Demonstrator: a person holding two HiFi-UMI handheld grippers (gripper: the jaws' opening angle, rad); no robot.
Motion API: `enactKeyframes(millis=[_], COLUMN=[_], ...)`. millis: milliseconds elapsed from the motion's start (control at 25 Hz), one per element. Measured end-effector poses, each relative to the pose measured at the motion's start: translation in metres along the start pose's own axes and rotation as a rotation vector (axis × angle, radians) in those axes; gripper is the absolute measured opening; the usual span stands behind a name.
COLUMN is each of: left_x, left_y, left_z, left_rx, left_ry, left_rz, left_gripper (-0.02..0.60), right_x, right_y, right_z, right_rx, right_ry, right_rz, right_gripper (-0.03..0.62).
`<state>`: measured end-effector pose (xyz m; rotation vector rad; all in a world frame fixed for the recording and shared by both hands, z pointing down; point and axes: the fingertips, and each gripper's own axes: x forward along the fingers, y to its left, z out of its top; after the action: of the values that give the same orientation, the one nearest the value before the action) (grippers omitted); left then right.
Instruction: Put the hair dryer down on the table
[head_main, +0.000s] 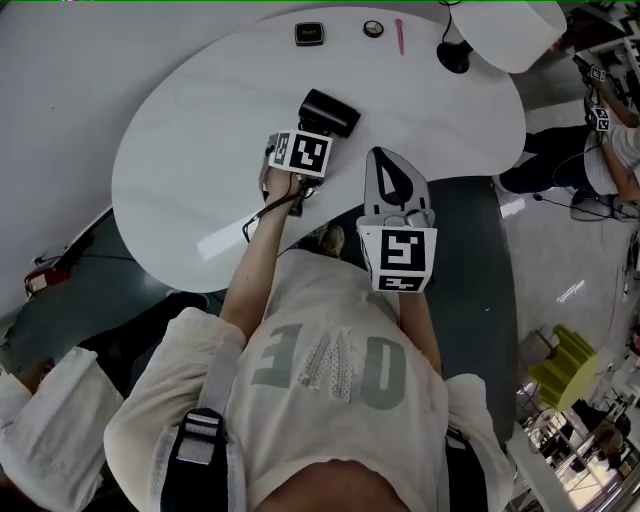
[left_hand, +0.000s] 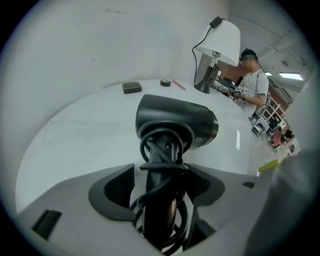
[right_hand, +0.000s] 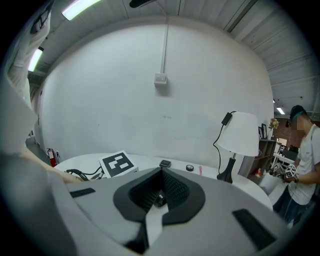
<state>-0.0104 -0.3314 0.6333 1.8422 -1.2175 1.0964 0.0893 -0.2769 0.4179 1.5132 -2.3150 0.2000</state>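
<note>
A black hair dryer (head_main: 328, 112) lies with its barrel on the white table (head_main: 190, 140), its cord wound round the handle. In the left gripper view the dryer's (left_hand: 175, 125) handle runs back between the jaws of my left gripper (left_hand: 162, 176). The jaws stand wide, with a strip of table showing between the left pad (left_hand: 117, 187) and the handle, so the pads do not press on it. From the head view my left gripper (head_main: 312, 132) sits right behind the dryer. My right gripper (head_main: 386, 160) hangs over the table's near edge, tips together and empty; its own view of that gripper (right_hand: 161, 171) shows the same.
At the table's far edge stand a white-shaded lamp (head_main: 510, 30), a small dark box (head_main: 309, 33), a round item (head_main: 373, 28) and a pink pen (head_main: 399, 35). Another person (head_main: 605, 150) stands off to the right. A yellow object (head_main: 562, 365) sits on the floor.
</note>
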Motion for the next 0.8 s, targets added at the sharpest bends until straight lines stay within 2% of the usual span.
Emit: enactKeyframes(millis=[240, 520, 600, 800], left_x=[-0.01, -0.038, -0.056, -0.124], left_y=[0.001, 0.001, 0.002, 0.001], left_z=[0.001, 0.034, 0.049, 0.101], left_rx=[0.0, 0.038, 0.042, 0.046], left_ry=[-0.023, -0.14, -0.205, -0.466], left_rz=[0.004, 0.035, 0.061, 0.098], left_gripper=[0.276, 0.256, 0.194, 0.135], right_x=[-0.002, -0.006, -0.004, -0.002], right_y=[0.004, -0.001, -0.006, -0.019], right_z=[-0.001, 0.008, 0.02, 0.063], right_rx=[0.003, -0.011, -0.025, -0.055], right_ry=[-0.001, -0.027, -0.055, -0.158], right_rz=[0.005, -0.007, -0.017, -0.05], right_gripper=[0.003, 0.003, 0.003, 0.003])
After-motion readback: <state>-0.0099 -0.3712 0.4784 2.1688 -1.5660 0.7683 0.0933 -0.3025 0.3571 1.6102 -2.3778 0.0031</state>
